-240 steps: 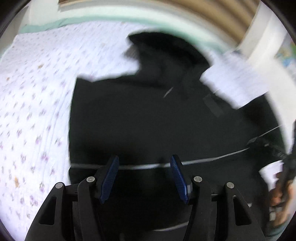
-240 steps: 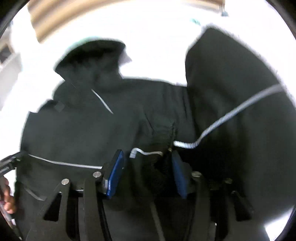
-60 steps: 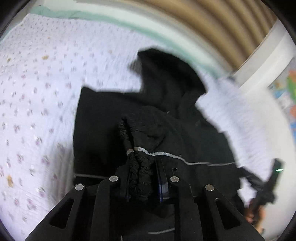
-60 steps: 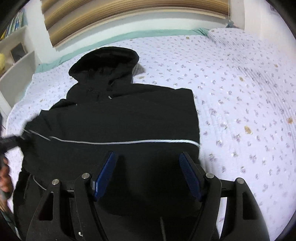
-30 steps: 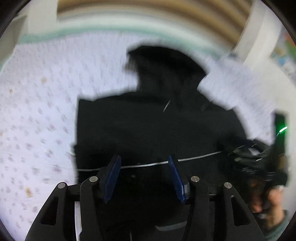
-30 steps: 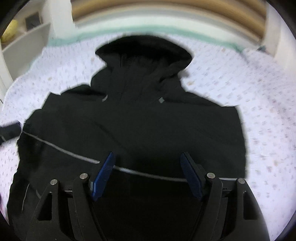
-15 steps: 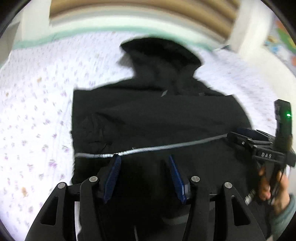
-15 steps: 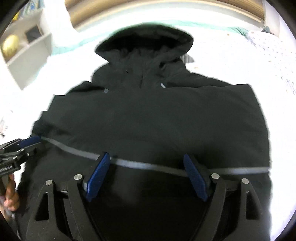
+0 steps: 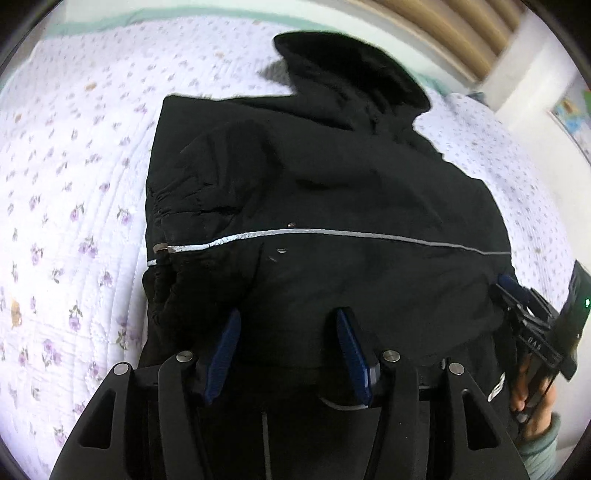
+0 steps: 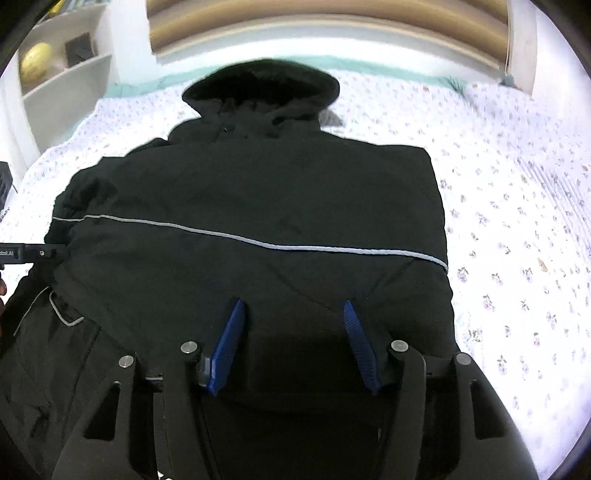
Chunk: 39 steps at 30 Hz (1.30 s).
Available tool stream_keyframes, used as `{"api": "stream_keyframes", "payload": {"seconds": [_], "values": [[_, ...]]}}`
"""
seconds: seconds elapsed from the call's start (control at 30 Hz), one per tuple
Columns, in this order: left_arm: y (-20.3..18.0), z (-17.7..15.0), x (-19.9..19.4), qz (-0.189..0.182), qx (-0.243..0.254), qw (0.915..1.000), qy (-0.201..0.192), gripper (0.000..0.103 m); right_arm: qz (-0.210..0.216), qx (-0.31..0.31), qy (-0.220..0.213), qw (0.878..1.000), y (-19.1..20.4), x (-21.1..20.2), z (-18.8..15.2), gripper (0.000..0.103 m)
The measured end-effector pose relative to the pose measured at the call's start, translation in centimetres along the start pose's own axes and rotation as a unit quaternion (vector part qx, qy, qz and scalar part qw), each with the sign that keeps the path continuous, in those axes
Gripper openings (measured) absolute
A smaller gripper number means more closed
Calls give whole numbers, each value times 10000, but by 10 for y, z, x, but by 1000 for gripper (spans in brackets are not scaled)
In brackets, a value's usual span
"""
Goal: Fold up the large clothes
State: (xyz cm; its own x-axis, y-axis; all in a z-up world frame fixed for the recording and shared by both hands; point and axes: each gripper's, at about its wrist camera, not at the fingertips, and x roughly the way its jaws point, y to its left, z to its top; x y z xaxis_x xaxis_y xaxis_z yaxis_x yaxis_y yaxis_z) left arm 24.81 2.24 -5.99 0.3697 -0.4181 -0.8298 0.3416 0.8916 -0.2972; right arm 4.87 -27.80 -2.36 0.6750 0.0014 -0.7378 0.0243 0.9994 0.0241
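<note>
A black hooded jacket (image 9: 332, 184) with a thin silver stripe lies on the bed, hood at the far end and both sleeves folded in across the body. It also shows in the right wrist view (image 10: 258, 192). My left gripper (image 9: 286, 332) is open and empty above the lower body of the jacket. My right gripper (image 10: 291, 328) is open and empty above the jacket's lower part. The right gripper also shows at the right edge of the left wrist view (image 9: 524, 317), at the jacket's edge. The left gripper's tip shows at the left edge of the right wrist view (image 10: 33, 253).
The bed has a white quilt with small purple flowers (image 9: 74, 184), also seen to the right of the jacket (image 10: 517, 221). A white shelf with a yellow ball (image 10: 35, 61) stands at the back left. A window blind (image 10: 332, 22) runs behind the bed.
The left gripper let go of the left sleeve, which now lies folded across the jacket. Both grippers have drawn in lower and closer over the jacket's lower part.
</note>
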Motion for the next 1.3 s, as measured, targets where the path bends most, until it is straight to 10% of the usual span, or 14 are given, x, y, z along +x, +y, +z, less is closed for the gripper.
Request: {"api": "stream_keyframes", "payload": {"seconds": [0.37, 0.7, 0.97, 1.3], "values": [[-22, 58, -68, -187, 398, 9990, 105, 56, 221, 76, 653, 9976, 5, -17, 25, 69], [-52, 195, -149, -561, 393, 9965, -488, 56, 107, 687, 239, 9973, -19, -95, 175, 81], [-43, 279, -85, -37, 113, 9991, -409, 56, 1, 1437, 255, 9893, -54, -42, 265, 87], [-6, 304, 37, 397, -224, 9989, -97, 56, 188, 1606, 892, 9828, -78, 108, 281, 87]]}}
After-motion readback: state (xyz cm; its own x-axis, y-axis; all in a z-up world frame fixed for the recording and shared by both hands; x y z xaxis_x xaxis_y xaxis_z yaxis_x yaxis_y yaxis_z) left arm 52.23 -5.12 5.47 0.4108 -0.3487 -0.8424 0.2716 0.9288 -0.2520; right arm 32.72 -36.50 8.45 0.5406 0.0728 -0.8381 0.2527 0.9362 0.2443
